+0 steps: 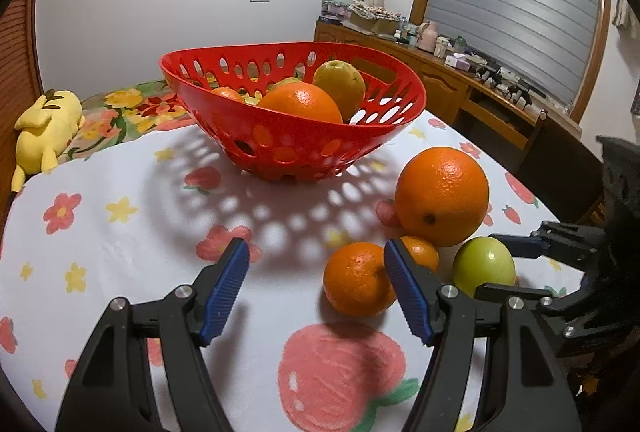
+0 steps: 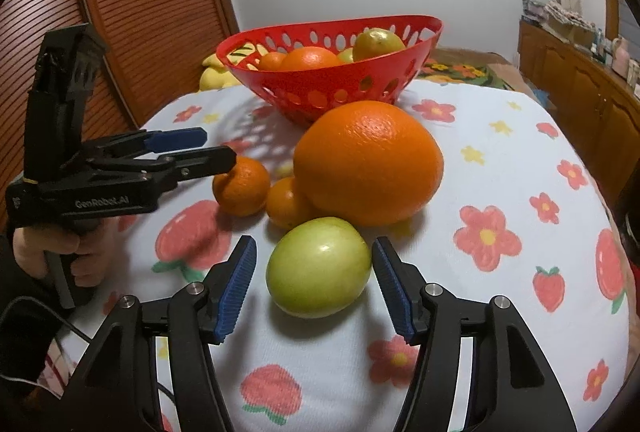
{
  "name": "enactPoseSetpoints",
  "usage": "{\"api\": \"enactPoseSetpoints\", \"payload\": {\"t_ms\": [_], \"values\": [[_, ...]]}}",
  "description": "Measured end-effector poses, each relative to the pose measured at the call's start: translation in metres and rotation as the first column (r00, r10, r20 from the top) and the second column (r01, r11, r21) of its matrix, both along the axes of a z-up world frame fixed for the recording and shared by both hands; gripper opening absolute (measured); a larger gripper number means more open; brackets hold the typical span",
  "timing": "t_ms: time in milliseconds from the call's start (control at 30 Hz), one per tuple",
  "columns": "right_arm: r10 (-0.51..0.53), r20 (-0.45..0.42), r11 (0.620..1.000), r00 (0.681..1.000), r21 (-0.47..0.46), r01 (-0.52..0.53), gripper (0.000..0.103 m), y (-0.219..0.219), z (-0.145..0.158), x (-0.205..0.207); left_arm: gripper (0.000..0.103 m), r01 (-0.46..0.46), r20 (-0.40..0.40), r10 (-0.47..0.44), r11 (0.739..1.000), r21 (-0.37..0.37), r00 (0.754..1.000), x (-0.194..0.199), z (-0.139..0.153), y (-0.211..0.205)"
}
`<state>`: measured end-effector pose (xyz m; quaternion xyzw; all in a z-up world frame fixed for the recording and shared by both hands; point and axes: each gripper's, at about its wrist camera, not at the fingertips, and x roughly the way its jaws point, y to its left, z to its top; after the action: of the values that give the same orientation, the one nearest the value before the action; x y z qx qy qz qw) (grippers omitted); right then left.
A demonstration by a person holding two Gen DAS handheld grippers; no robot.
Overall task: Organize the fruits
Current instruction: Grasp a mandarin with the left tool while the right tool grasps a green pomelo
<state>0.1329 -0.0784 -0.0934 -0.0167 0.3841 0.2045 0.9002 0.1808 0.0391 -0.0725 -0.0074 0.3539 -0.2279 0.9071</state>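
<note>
A red perforated basket (image 1: 304, 148) (image 2: 360, 80) stands on the table and holds several oranges and a yellow-green fruit. In front of it lie a big orange (image 1: 442, 196) (image 2: 368, 162), two small tangerines (image 1: 356, 278) (image 1: 420, 252) (image 2: 241, 186) (image 2: 286, 202) and a green apple (image 1: 484, 266) (image 2: 318, 266). My left gripper (image 1: 316, 264) (image 2: 216, 148) is open, its right finger beside the nearer tangerine. My right gripper (image 2: 314, 264) (image 1: 504, 264) is open with its fingers on either side of the green apple, not touching it.
The table wears a white cloth with flower and strawberry prints (image 1: 120, 252). A yellow plush toy (image 1: 44, 128) lies at the far left. A wooden sideboard with clutter (image 1: 460, 72) runs along the right wall. A slatted wooden door (image 2: 140, 12) stands behind.
</note>
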Motion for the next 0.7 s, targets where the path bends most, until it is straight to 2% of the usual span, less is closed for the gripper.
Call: {"api": "enactPoseSetpoints", "payload": {"t_ms": [167, 233, 467, 700], "values": [[-0.007, -0.033, 1.000, 0.999, 0.000, 0.007, 0.061, -0.002, -0.011, 0.003, 0.070, 0.014, 0.010, -0.014, 1.000, 0.008, 1.000, -0.002, 0.004, -0.004], [0.001, -0.031, 1.000, 1.000, 0.008, -0.001, 0.057, -0.002, -0.011, 0.004, 0.070, 0.018, 0.006, -0.019, 1.000, 0.018, 1.000, -0.002, 0.005, -0.006], [0.003, 0.005, 1.000, 1.000, -0.023, -0.003, 0.057, -0.005, -0.005, 0.000, 0.070, 0.042, -0.030, -0.040, 0.997, 0.064, 0.999, -0.004, 0.004, -0.020], [-0.038, -0.004, 0.999, 0.999, 0.020, 0.038, 0.057, -0.029, -0.009, 0.004, 0.070, 0.056, -0.074, -0.049, 0.994, 0.092, 0.996, -0.001, -0.005, -0.031]]}}
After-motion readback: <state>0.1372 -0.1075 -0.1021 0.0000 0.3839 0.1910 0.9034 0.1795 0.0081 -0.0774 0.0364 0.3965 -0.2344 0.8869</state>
